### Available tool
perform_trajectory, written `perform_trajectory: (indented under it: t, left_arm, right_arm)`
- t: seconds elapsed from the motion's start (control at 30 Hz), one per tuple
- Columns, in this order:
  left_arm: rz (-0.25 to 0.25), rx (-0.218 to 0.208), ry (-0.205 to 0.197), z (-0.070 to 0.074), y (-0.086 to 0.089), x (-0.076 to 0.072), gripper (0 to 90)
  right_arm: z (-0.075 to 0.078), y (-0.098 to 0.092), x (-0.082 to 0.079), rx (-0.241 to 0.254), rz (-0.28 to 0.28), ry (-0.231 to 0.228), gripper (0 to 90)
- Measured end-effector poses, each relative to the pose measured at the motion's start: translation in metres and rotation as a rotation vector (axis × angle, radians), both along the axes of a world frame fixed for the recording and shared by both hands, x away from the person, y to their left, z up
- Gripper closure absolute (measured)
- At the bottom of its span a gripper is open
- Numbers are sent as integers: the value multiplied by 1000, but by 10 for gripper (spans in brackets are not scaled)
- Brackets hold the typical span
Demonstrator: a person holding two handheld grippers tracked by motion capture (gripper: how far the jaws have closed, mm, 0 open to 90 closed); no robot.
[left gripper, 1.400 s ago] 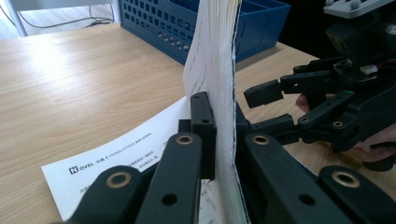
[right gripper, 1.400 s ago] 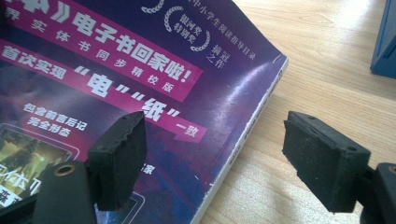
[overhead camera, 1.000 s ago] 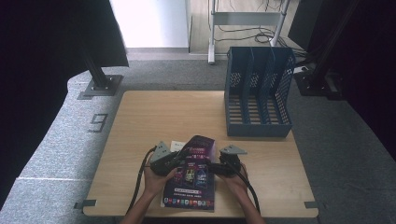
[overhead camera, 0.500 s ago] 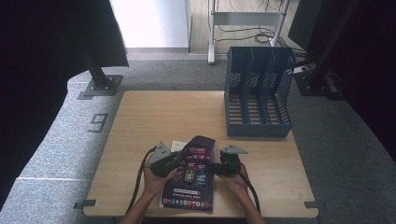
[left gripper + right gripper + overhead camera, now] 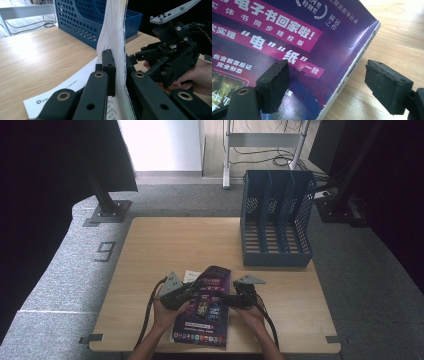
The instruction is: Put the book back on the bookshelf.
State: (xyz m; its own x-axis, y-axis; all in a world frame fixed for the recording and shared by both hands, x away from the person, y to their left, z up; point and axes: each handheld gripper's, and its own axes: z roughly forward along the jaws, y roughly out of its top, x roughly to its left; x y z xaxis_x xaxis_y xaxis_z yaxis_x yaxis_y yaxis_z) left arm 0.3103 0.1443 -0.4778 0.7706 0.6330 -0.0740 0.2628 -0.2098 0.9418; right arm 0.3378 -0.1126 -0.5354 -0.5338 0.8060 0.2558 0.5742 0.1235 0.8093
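A purple book [image 5: 206,312] with magenta bands and white lettering, a blue perforated file rack [image 5: 276,220], a light wooden table [image 5: 170,245].

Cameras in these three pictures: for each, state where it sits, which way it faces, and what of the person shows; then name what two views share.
High view: above the near table edge, looking forward and down; forearms, both hands, left gripper, right gripper, purple book, blue file rack.
Left gripper view: rides the left gripper, shut on the book's page edge, facing the rack; the other hand shows.
Right gripper view: rides the right gripper, open over the book's cover.
Shared: the book and the wooden table.
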Motion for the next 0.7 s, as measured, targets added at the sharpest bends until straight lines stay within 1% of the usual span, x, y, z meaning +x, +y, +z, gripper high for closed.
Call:
perform_trajectory:
  t: [0.1,0.2,0.4,0.53,0.6,0.7]
  left_arm:
    - [1,0,1,-1,0,0,875]
    - [2,-1,3,-2,-1,1,875]
    - [3,-6,8,-2,0,1,874]
    - [3,-11,10,-2,1,2,874]
    - [3,-10,11,-3,1,2,874]
    - [2,-9,14,-3,1,2,874]
  right_arm:
    - [-1,1,0,1,4,6,191]
    - [-2,3,1,10,25,23,184]
    - [-4,4,2,17,31,36,178]
    - [-6,3,4,28,34,58,144]
    - [-7,4,4,30,36,64,143]
    - [-8,5,4,32,52,76,143]
